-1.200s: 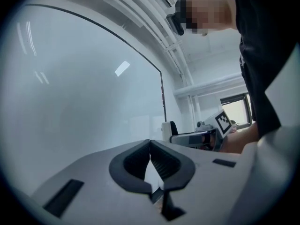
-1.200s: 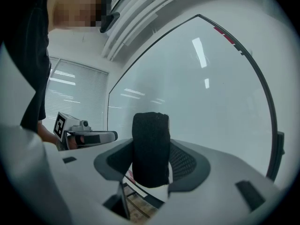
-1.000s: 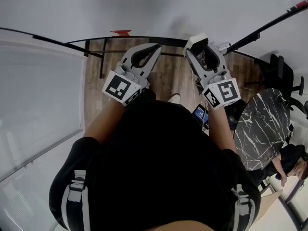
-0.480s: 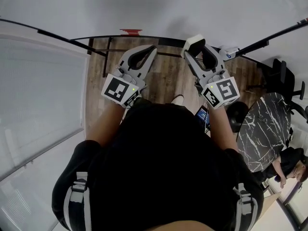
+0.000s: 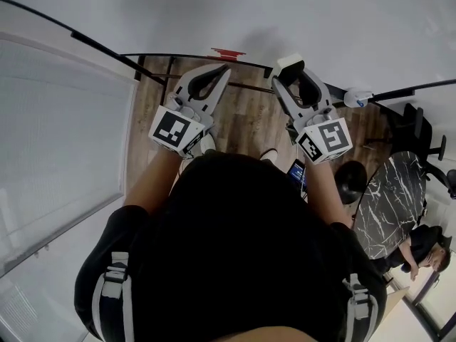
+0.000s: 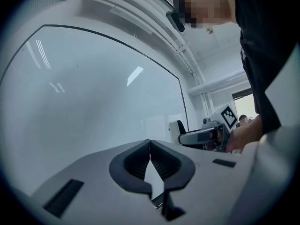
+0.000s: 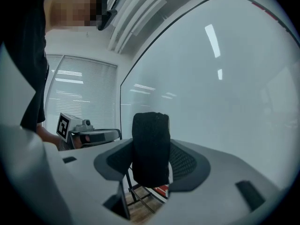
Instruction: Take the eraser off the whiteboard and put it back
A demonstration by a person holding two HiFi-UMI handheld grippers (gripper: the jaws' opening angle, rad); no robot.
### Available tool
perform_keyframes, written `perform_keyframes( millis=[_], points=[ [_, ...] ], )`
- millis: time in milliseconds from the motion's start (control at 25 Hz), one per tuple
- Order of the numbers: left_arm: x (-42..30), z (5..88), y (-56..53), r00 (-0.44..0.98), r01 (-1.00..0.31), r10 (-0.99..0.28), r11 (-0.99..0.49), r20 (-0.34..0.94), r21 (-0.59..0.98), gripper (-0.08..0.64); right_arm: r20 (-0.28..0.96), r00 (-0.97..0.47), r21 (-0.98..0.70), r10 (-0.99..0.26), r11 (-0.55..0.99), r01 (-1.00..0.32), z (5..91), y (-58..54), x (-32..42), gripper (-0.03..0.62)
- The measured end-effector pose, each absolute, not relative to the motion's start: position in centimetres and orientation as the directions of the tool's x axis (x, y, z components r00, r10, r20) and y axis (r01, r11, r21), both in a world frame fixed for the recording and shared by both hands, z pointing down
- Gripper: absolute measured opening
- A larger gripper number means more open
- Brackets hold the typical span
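One item in play: eraser (image 7: 150,146) clamped upright in right gripper (image 5: 293,77), off whiteboard (image 6: 93,88) pending return; left gripper (image 6: 150,144) jaws together, empty, idle alongside.

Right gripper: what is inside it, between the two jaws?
A dark eraser stands upright, clamped in the right gripper. It hides the contact spots on the jaws and part of the whiteboard behind it.
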State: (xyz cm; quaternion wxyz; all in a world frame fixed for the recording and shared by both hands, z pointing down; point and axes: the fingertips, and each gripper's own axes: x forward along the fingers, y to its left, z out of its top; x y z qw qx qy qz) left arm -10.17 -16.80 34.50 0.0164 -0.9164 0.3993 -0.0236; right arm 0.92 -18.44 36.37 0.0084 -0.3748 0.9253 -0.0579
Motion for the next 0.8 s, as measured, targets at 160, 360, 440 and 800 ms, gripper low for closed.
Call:
perform_keyframes(
  millis=[160,360,440,800],
  points=[
    [-17.6,34.5,-19.2,0.676,-0.736,-0.737,-0.675,0.006,-0.042,0.003,0.04,-0.697,-0.086,-0.716,0.693,-0.716,36.1,-20.2,-5.5,0.224],
    [-24.1,34.1,-21.2,0.673,-0.739,-0.739,-0.673,-0.01,-0.039,0.003,0.038,-0.658,-0.035,-0.752,0.657,-0.753,34.8,-21.6,-11.0,0.224],
    [-26.2,33.8,-21.9,0.68,-0.733,-0.733,-0.679,-0.017,-0.041,0.003,0.036,-0.642,-0.001,-0.766,0.642,-0.766,34.2,-22.2,-12.8,0.224],
    [-33.1,32.1,-25.1,0.692,-0.722,-0.721,-0.689,-0.044,-0.058,0.003,0.042,-0.554,0.164,-0.831,0.553,-0.817,31.1,-25.2,-19.3,0.224]
  ],
)
